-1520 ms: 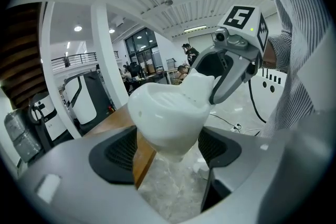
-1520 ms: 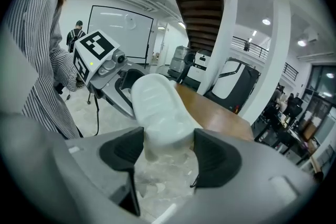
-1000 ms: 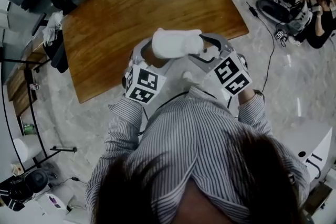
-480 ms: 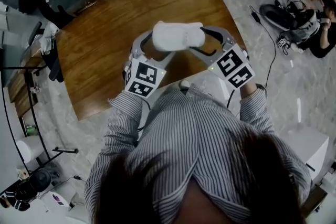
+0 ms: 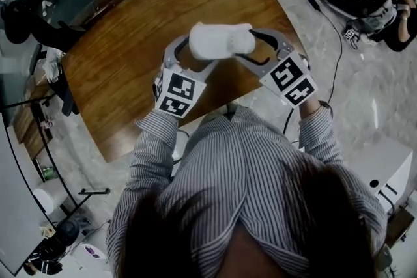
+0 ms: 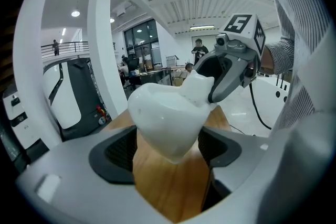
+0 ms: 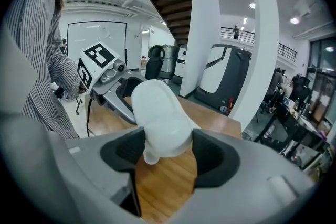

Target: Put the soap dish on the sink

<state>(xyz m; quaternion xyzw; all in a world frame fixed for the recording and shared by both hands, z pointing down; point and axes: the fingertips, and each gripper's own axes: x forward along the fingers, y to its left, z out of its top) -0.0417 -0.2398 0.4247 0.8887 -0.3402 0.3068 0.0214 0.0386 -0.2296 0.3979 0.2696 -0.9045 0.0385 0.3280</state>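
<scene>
White glossy soap dish (image 5: 220, 41) grasped endwise between left gripper (image 5: 187, 54) and right gripper (image 5: 259, 50) jaws, apparently sharing its weight; brown wooden desk (image 5: 124, 55) below jaws.

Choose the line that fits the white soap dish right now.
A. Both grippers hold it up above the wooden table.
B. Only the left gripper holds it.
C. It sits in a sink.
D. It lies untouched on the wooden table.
A: the soap dish is up off the wooden table, with the left gripper clamped on one end and the right gripper on the other.
</scene>
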